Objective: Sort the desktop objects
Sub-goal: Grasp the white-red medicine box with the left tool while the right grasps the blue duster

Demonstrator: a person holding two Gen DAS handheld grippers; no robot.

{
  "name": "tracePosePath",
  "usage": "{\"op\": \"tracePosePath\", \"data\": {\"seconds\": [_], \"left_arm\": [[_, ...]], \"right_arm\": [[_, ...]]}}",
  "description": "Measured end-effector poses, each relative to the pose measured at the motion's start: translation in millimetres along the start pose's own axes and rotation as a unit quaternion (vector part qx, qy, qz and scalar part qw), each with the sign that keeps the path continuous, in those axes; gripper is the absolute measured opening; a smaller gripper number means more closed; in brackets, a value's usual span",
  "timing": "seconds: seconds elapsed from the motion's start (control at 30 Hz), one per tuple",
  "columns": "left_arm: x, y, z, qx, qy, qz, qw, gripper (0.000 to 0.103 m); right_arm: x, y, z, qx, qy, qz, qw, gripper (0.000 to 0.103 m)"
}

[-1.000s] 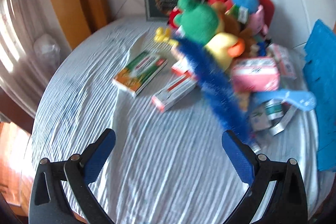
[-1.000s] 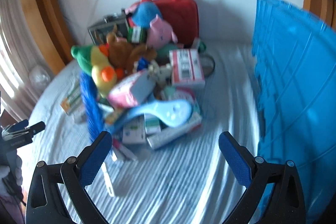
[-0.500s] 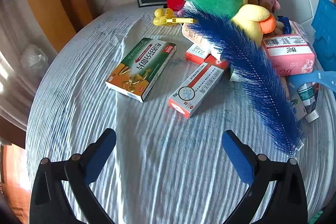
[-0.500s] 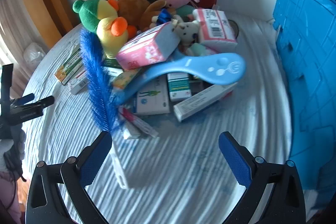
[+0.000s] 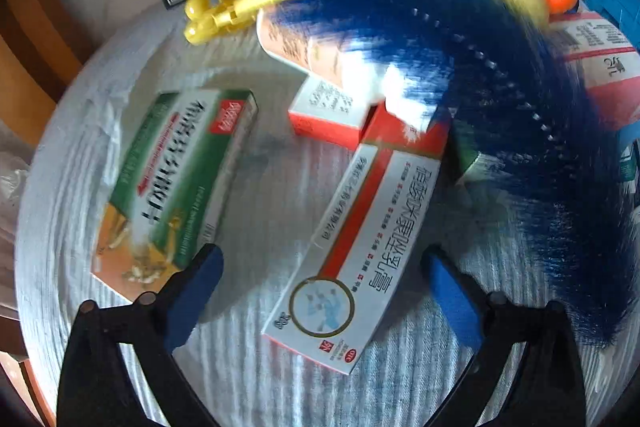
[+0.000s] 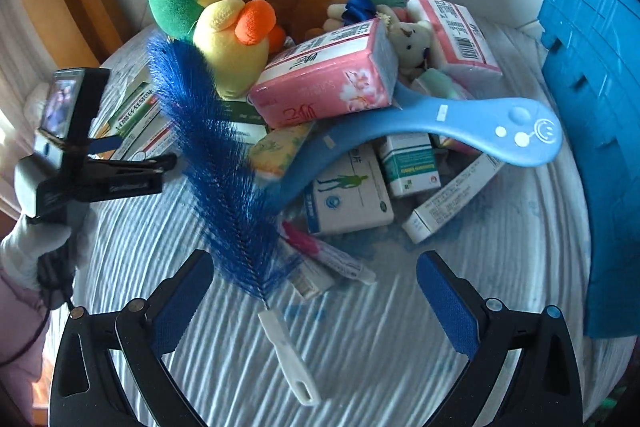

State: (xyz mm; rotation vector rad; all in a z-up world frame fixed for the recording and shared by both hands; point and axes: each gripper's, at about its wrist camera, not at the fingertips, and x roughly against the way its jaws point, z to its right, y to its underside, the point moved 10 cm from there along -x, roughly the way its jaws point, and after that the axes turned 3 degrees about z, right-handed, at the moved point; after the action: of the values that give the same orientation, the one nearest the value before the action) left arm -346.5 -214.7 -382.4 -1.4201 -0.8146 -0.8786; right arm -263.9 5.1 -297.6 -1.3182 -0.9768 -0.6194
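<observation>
The left gripper [image 5: 320,267] has moved in much closer than half a second ago, jaws spread wide and empty, and now straddles the near end of the red-and-white ointment box [image 5: 360,247]. The green medicine box [image 5: 176,183] lies just left of it, touching the left finger. The right gripper [image 6: 314,291] has also closed in, gaping and holding nothing, with the white handle [image 6: 286,355] of the blue bottle brush [image 6: 216,163] between its fingers. Farther off, the pile of plush toys [image 6: 232,39] and tissue packs [image 6: 328,79] now fills more of each view. The blue crate [image 6: 600,107] stands at the right.
</observation>
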Motion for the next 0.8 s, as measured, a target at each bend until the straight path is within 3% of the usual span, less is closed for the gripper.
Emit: {"op": "tracePosePath", "data": {"seconds": [0.07, 0.17, 0.2, 0.23, 0.3, 0.5, 0.63, 0.7, 0.77, 0.8], "left_arm": [[0.4, 1.5, -0.8, 0.006, 0.007, 0.005, 0.9999, 0.095], [11.5, 10.2, 0.5, 0.002, 0.010, 0.023, 0.9997, 0.071], [17.5, 15.8, -1.0, 0.007, 0.011, 0.028, 0.9995, 0.058], [20.6, 21.0, -1.7, 0.011, 0.012, 0.027, 0.9995, 0.056], [27.6, 33.4, -2.4, 0.013, 0.010, 0.029, 0.9995, 0.054], [59.9, 92.1, -8.3, 0.047, -0.001, 0.007, 0.9989, 0.049], [73.4, 118.2, -7.3, 0.050, -0.009, -0.001, 0.9987, 0.049], [75.9, 120.8, -7.0, 0.054, -0.011, -0.002, 0.9985, 0.049], [71.6, 115.9, -13.0, 0.057, -0.013, -0.002, 0.9983, 0.049], [69.0, 111.4, -13.2, 0.061, -0.015, -0.001, 0.9980, 0.049]], "right_arm": [[-5.0, -0.7, -3.5, 0.002, -0.002, -0.007, 1.000, 0.103], [-13.6, -0.3, -15.4, 0.012, -0.012, -0.020, 1.000, 0.103], [-15.9, -0.8, -21.6, 0.021, -0.013, -0.020, 1.000, 0.097], [-17.4, -1.2, -26.6, 0.029, -0.012, -0.020, 0.999, 0.091], [-21.3, 0.0, -37.8, 0.044, -0.015, -0.025, 0.999, 0.069], [-38.4, 13.0, -64.3, 0.085, -0.026, -0.047, 0.995, 0.068], [-53.2, 17.5, -73.0, 0.117, 0.002, -0.041, 0.992, 0.065], [-57.7, 12.8, -77.2, 0.149, 0.026, -0.022, 0.988, 0.049], [-59.6, 9.3, -82.5, 0.168, 0.037, -0.014, 0.985, 0.041], [-60.1, 8.0, -84.5, 0.168, 0.032, -0.012, 0.985, 0.027]]}}
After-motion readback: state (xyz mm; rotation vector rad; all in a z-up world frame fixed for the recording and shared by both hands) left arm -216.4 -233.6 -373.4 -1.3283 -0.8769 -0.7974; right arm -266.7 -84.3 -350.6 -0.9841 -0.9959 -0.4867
